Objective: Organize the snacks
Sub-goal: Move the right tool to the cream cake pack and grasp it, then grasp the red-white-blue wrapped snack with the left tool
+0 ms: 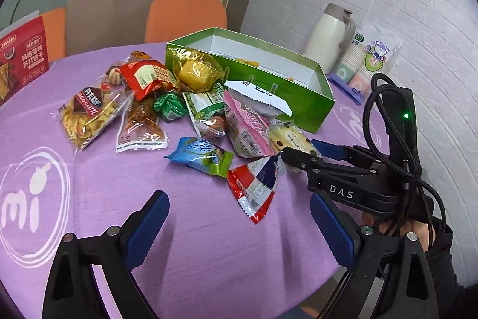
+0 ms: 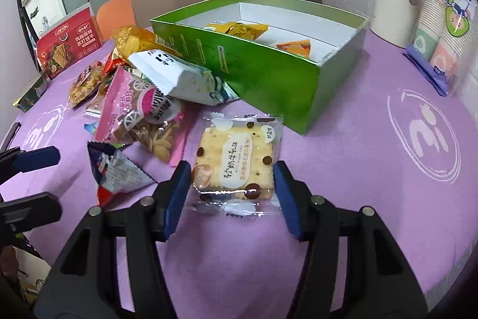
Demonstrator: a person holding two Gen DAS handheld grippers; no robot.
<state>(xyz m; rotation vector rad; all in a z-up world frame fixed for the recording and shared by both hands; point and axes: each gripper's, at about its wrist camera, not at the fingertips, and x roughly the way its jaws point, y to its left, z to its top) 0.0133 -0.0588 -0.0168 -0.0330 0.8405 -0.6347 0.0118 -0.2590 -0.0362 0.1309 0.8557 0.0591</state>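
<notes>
Purple tablecloth [image 1: 209, 244] (white logos); orange chairs [image 1: 186, 17] behind.

The left wrist view is taken from low over the purple tablecloth [image 1: 194, 229], aimed forward across the snack pile toward the green box [image 1: 269, 85]. The right wrist view is set nearer, aimed at the cracker packet [image 2: 236, 160], with the green box [image 2: 269, 76] behind. Both are shared, and probably the thermos [image 1: 328, 44].

Bare purple counter [image 1: 209, 244] lies open before the snack pile [image 1: 167, 109]. The green box [image 2: 269, 73] walls off the far side; its open top gives access.
</notes>
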